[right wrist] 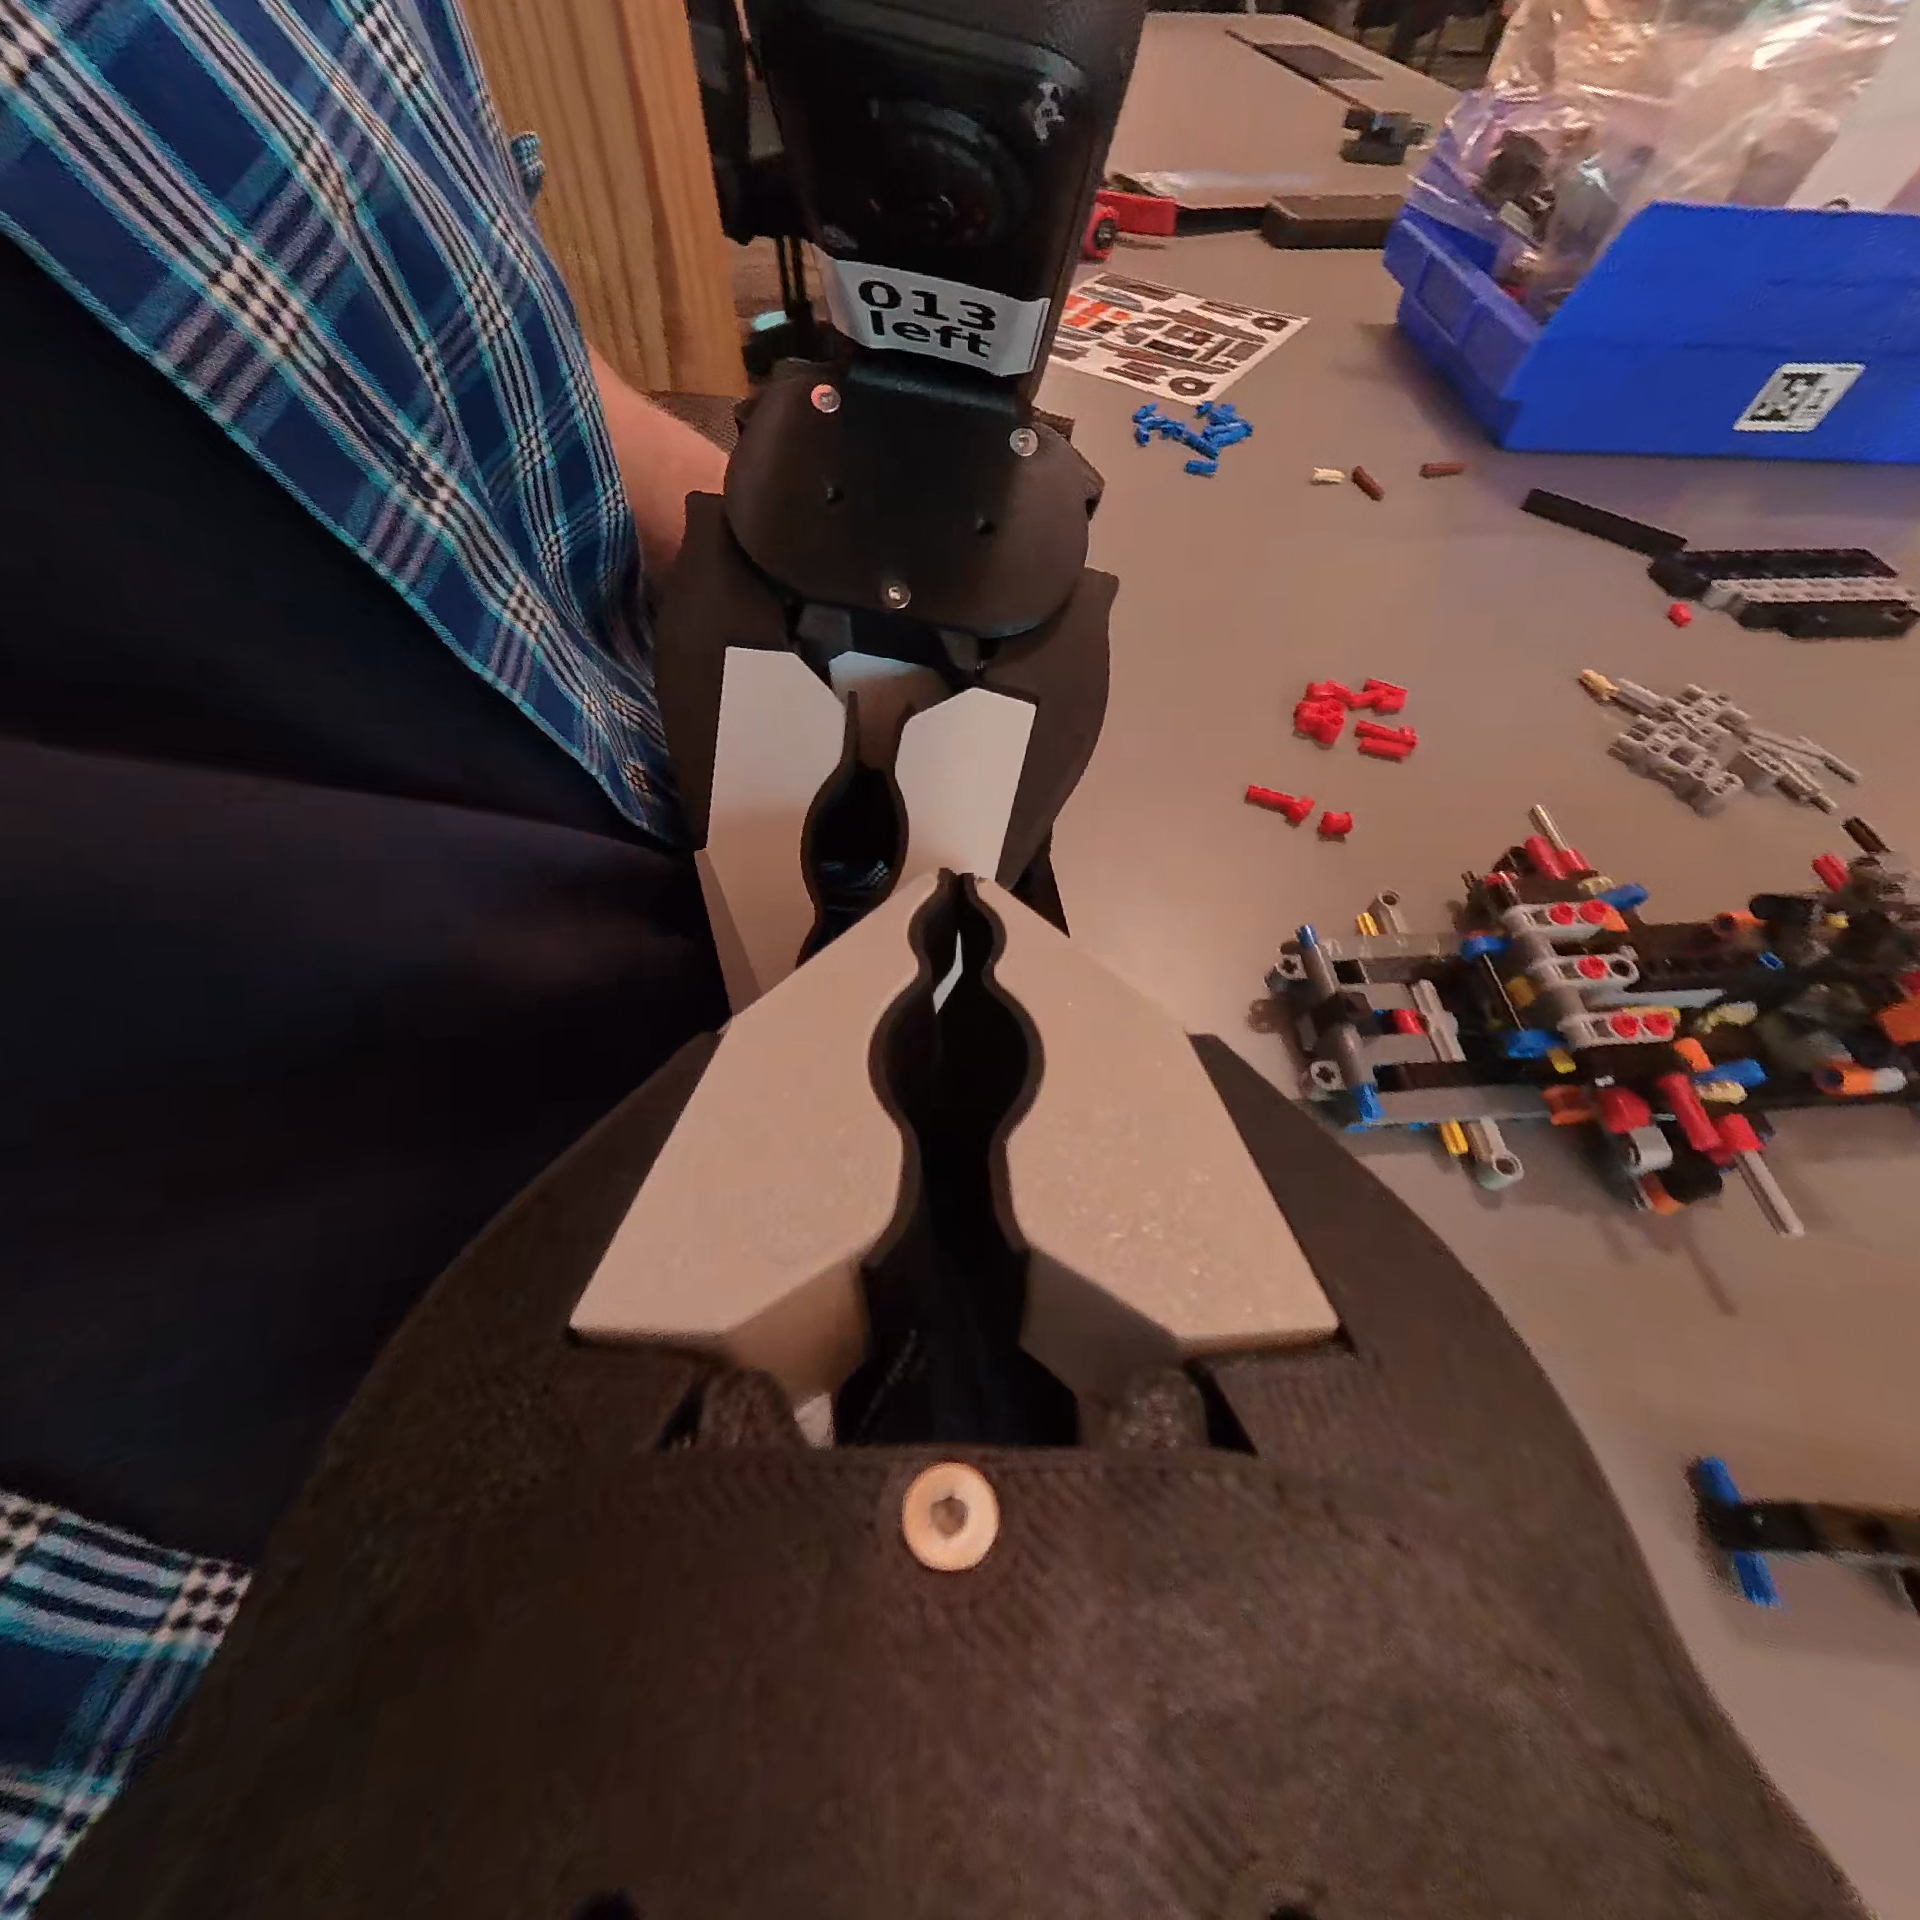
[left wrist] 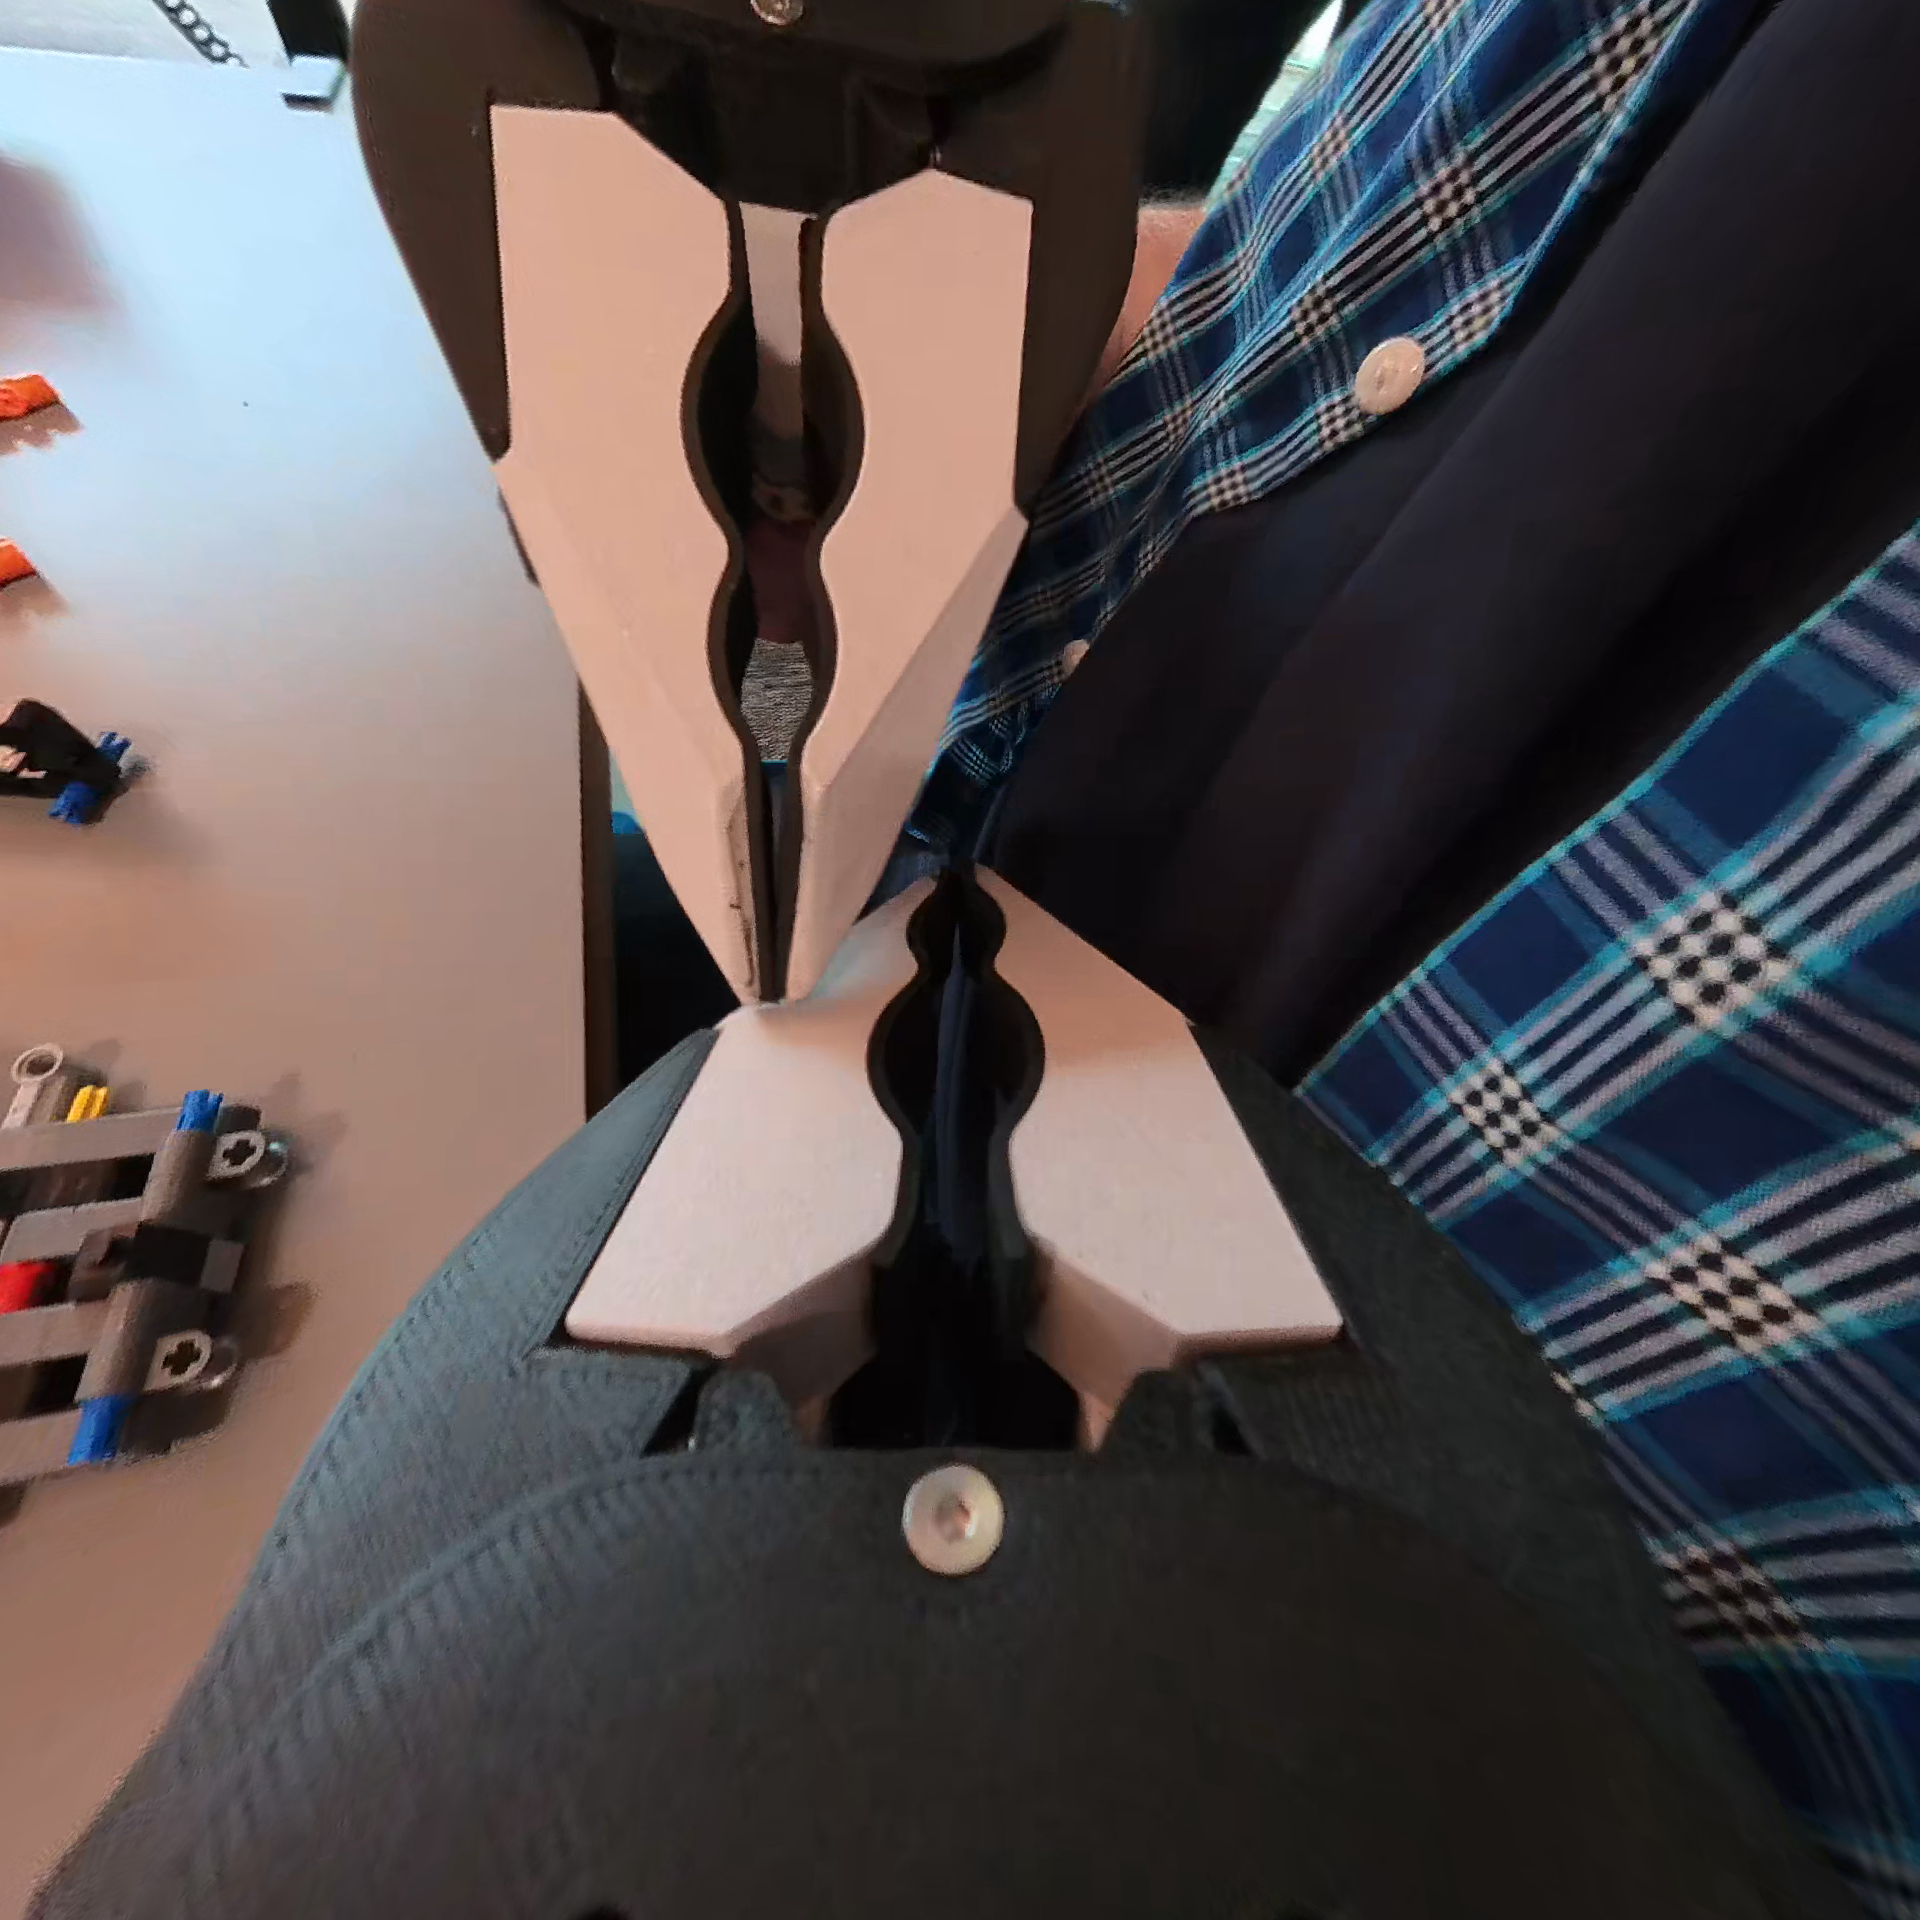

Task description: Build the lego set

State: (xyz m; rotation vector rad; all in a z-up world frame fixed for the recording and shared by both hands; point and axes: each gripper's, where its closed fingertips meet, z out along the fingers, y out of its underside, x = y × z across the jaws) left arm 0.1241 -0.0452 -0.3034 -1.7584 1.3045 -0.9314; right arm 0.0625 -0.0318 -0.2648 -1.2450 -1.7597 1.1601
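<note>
We note both grippers, left (left wrist: 961,883) and right (right wrist: 961,883), closed empty and meeting tip to tip off the table (right wrist: 1299,582) edge, with the chassis (right wrist: 1579,1018) lying lengthwise on the table, well off to the right gripper's right.

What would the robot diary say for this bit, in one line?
left gripper: shut, empty | right gripper: shut, empty | tips meeting | lego build: untouched on table
</note>
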